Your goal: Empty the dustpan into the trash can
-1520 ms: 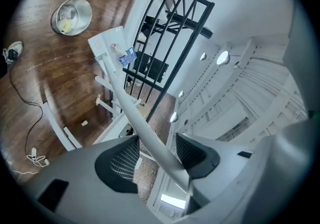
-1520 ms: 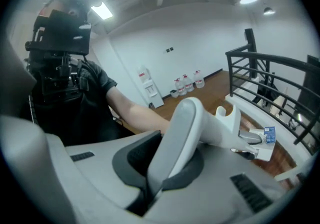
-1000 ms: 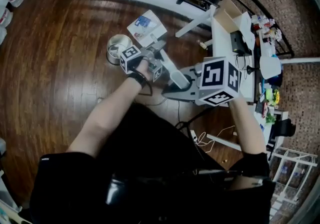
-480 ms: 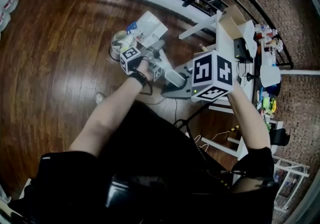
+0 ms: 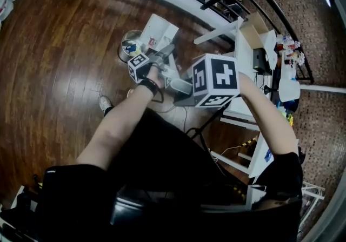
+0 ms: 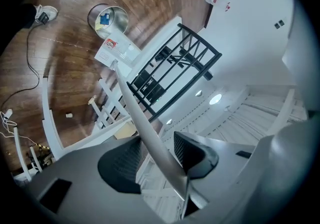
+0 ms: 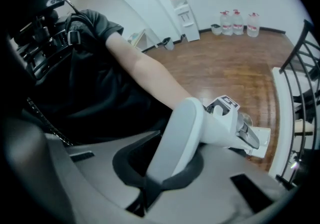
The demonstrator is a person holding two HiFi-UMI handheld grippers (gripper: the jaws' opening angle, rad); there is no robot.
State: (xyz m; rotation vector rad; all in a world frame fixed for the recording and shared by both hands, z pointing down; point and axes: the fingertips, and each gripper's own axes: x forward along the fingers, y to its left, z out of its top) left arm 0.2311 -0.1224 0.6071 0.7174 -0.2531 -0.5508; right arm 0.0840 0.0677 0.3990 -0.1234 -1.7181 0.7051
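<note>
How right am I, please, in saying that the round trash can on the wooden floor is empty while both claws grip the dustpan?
Only the word empty is wrong: the left gripper view shows a blue item lying inside the trash can. The can does stand on the wooden floor, and the left claw and right claw both grip the dustpan.

We wear a black short-sleeved shirt, a black wristband and a white shoe. The left hand-held gripper and the right hand-held gripper have grey bodies with dark ribbed pads. Each bears a cube of black-and-white square markers: the left cube and the right cube.
</note>
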